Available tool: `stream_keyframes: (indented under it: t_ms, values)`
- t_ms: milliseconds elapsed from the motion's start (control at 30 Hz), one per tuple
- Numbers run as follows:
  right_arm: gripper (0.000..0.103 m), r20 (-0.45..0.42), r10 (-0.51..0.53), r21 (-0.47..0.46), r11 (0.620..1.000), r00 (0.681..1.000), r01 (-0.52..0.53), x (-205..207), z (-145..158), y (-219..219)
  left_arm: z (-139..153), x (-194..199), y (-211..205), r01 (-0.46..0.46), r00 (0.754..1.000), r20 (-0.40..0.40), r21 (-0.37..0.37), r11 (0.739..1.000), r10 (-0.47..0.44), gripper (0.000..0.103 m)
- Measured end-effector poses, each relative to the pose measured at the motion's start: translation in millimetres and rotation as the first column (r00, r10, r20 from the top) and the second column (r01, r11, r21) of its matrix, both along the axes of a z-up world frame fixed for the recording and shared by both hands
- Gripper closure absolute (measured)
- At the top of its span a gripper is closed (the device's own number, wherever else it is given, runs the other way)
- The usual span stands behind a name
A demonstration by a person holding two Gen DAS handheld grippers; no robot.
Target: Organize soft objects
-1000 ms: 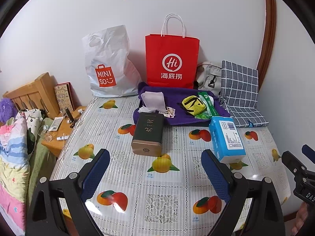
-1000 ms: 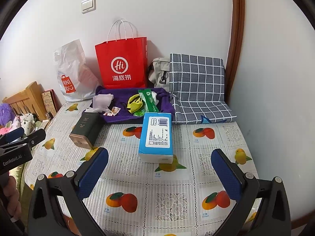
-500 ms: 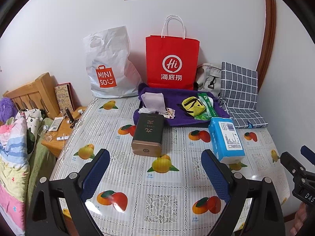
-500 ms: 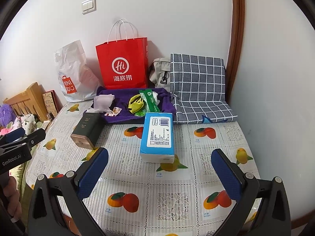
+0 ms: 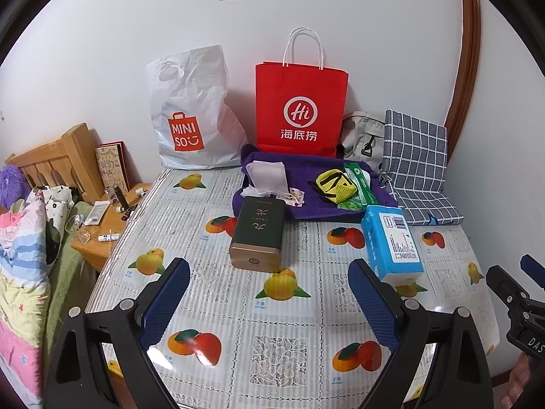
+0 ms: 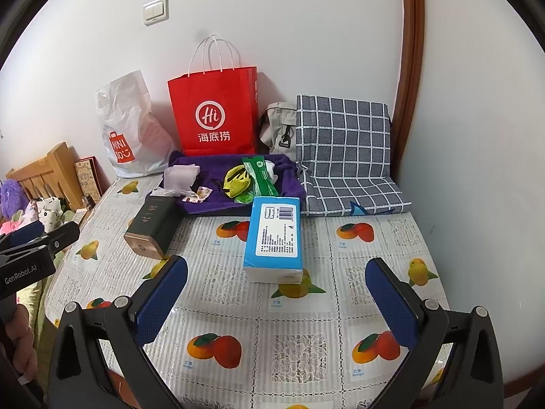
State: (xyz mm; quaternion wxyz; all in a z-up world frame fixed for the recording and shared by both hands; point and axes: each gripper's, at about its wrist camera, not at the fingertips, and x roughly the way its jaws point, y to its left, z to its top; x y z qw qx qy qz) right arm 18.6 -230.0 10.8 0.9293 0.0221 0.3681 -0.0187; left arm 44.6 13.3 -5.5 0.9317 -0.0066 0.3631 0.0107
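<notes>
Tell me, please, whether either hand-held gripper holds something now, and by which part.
Nothing is held. The left hand-held gripper and the right hand-held gripper are both open above the table, with nothing between their fingers.

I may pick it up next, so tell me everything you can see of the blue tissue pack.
The blue tissue pack is a soft rectangular block in glossy blue wrap, its white label with barcode and small print facing up. White shows at its near end. It lies flat on the fruit-print tablecloth, unopened as far as visible, its far end at the purple cloth. Nothing grips it.

Left gripper (image 5: 269, 301) spread empty, dark tin (image 5: 258, 237), blue tissue pack (image 5: 391, 242)
</notes>
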Motion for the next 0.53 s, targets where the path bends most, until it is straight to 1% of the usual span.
stream_keyframes:
  t_ms: [333, 533]
  values:
    - [0.001, 0.008, 0.008, -0.002, 1.0, 1.0, -0.008, 0.8, 2.7, 1.5, 0.0, 0.1, -2.1, 0.001, 1.0, 0.003, 0.004, 1.0, -0.001, 0.009]
    - [0.001, 0.006, 0.007, 0.007, 1.0, 1.0, -0.007, 7.9, 1.1, -1.6, -2.0, 9.7, -5.3, -0.009, 1.0, -0.006, 0.004, 1.0, 0.009, 0.009]
